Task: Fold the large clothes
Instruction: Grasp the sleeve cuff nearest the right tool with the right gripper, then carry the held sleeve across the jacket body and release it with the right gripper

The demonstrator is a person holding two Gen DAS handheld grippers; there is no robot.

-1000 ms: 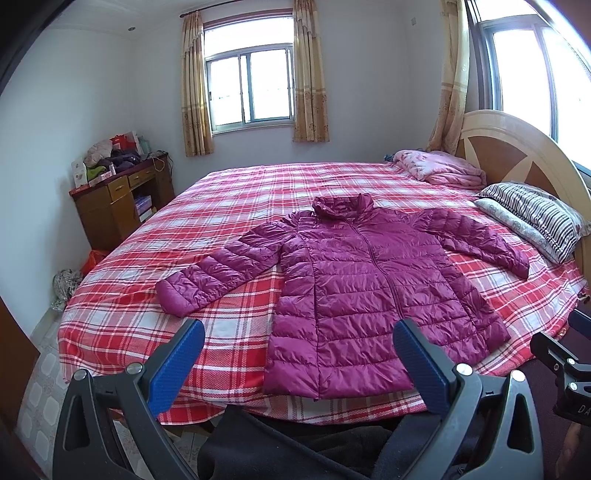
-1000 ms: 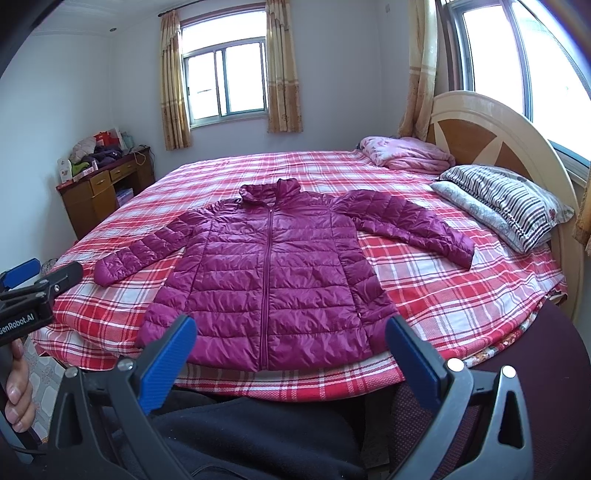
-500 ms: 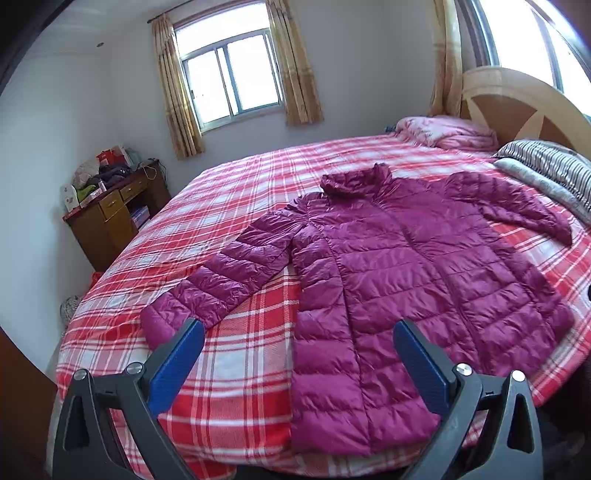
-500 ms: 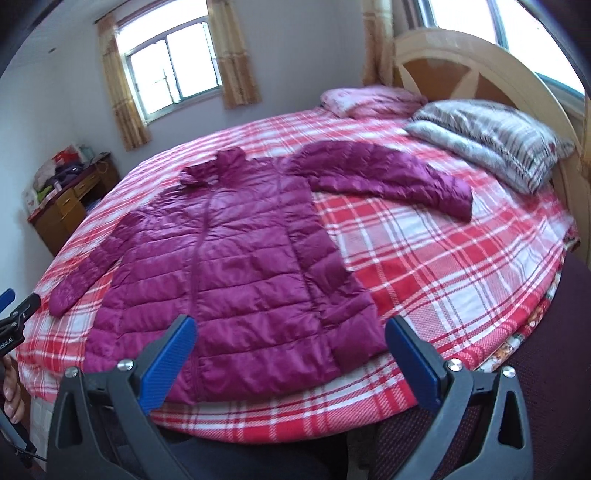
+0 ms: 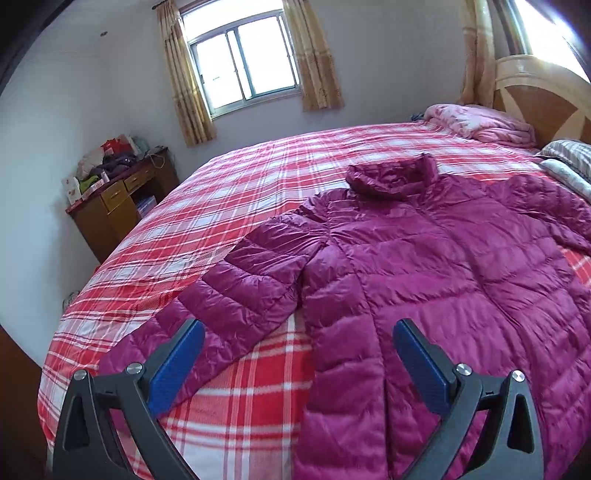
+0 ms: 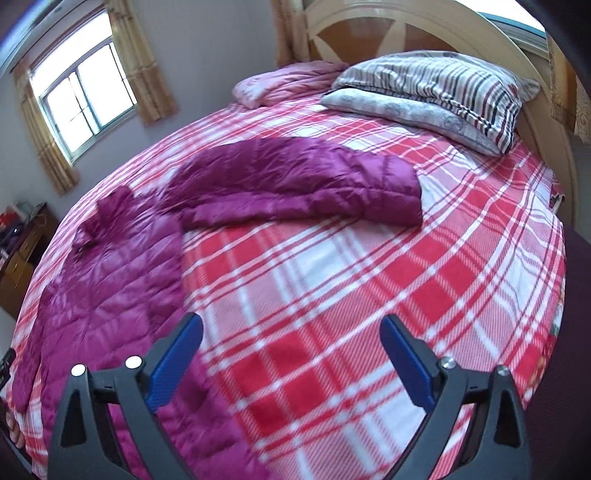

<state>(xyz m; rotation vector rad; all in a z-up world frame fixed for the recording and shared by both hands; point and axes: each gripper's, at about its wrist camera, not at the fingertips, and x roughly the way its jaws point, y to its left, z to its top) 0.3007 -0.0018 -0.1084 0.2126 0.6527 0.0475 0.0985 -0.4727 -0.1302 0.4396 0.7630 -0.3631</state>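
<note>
A magenta quilted puffer jacket point(image 5: 424, 266) lies flat, front up, on the red plaid bed point(image 5: 229, 206), sleeves spread out. My left gripper point(image 5: 297, 334) is open and empty, hovering low over the gap between the jacket's left sleeve point(image 5: 236, 295) and its body. In the right wrist view the jacket's body point(image 6: 110, 295) lies at left and its other sleeve point(image 6: 306, 184) stretches toward the pillows. My right gripper point(image 6: 291, 330) is open and empty above bare plaid bedspread point(image 6: 332, 295), beside the jacket's side edge.
A striped pillow point(image 6: 436, 85) on a grey one and a folded pink blanket point(image 6: 288, 83) lie by the wooden headboard point(image 6: 417, 26). A cluttered wooden desk point(image 5: 118, 199) stands left of the bed under a curtained window point(image 5: 243, 62).
Both grippers have moved forward and down over the bed. The left one has closed in on the left sleeve; the right has swung right toward the other sleeve. Both stay open.
</note>
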